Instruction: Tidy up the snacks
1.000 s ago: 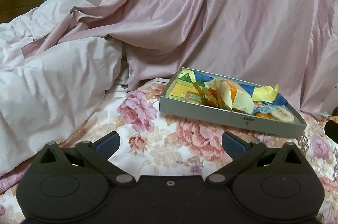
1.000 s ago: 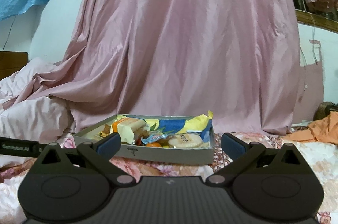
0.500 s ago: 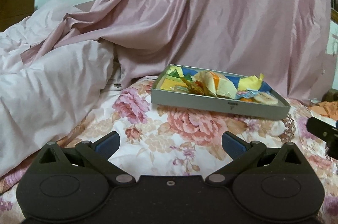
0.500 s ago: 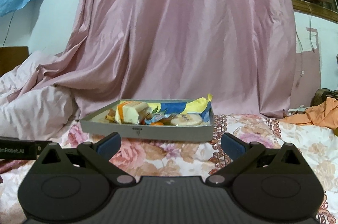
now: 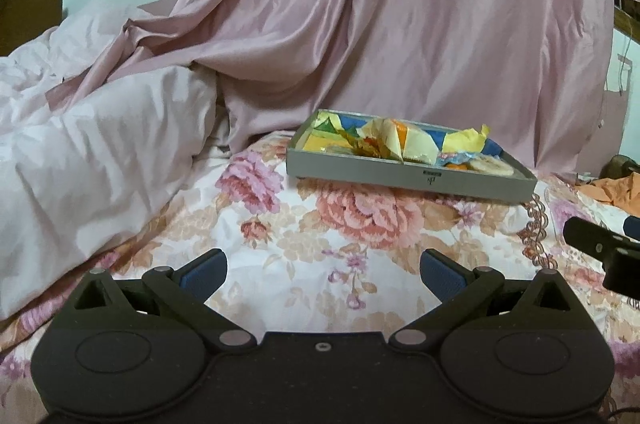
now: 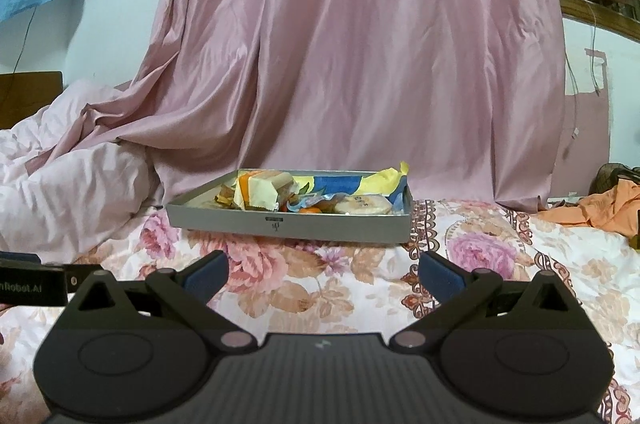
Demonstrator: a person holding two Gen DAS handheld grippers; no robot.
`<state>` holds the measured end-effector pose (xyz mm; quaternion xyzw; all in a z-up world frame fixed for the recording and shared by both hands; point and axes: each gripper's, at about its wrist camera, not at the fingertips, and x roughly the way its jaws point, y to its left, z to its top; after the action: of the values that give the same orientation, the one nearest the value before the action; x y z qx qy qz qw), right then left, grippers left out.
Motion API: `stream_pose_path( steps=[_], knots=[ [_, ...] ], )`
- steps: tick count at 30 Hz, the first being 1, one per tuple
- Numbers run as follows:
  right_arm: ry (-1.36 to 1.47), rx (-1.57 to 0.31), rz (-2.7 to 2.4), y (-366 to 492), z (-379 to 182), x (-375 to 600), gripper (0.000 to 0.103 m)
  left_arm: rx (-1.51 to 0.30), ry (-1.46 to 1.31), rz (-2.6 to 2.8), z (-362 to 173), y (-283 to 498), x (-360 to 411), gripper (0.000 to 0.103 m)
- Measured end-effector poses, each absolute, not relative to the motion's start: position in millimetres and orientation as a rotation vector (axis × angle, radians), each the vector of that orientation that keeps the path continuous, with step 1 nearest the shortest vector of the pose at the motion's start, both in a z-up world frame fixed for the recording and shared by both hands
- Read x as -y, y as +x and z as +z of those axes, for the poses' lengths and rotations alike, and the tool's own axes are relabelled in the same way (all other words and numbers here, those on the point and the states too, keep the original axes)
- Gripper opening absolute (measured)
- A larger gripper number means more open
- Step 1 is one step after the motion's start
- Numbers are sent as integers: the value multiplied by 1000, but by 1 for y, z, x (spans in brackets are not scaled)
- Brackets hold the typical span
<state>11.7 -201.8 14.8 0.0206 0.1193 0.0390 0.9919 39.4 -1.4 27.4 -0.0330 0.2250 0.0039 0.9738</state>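
Honestly, biggest risk I see: the snacks [image 6: 304,193] sit heaped loose in the grey tray [image 6: 288,226], wrappers poking above the rim, so a reach in from my low angle could catch the front wall and shove the whole tray back across the soft floral bedsheet [image 5: 320,248] instead of pinching one pack. The bedding gives, so the tray could tip and spill too. Crinkly wrappers overlap, so I might grab two at once or just a loose flap; the yellow wrapper [image 6: 384,179] at the far right end looks likely to slide. The round cracker pack [image 6: 362,204] lies flat and low behind the wall, hard to get under. Both my grippers are spread wide with nothing between the pads. From my right gripper [image 6: 323,270] the tray is dead ahead, beyond the fingertips, apart from them, a strip of bare sheet between; it spans roughly the width of my gap. From my left gripper [image 5: 322,270] the tray [image 5: 400,179] is ahead and off to the right, further out, angled. The right gripper shows at the left view's right edge, so the two could bump if both go in together. Pink curtain [image 6: 360,43] hangs behind the tray, white duvet [image 5: 92,151] bunched to the left, orange cloth [image 6: 600,207] far right.
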Motion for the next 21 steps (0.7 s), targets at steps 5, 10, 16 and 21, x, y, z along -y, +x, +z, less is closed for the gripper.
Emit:
stream_pose_path(
  steps=[5, 10, 16, 21],
  knots=[
    [30, -264, 87, 8, 13, 198, 103, -479, -78, 7, 22, 38, -1, 102],
    [21, -285, 89, 11, 11, 196, 103, -491, -88, 8, 19, 40, -2, 102],
    [11, -335, 93, 18, 5, 193, 103, -525, -101, 8, 14, 45, -4, 102],
    [1, -368, 99, 22, 1, 189, 103, -551, -103, 7, 10, 48, -4, 102]
  ],
)
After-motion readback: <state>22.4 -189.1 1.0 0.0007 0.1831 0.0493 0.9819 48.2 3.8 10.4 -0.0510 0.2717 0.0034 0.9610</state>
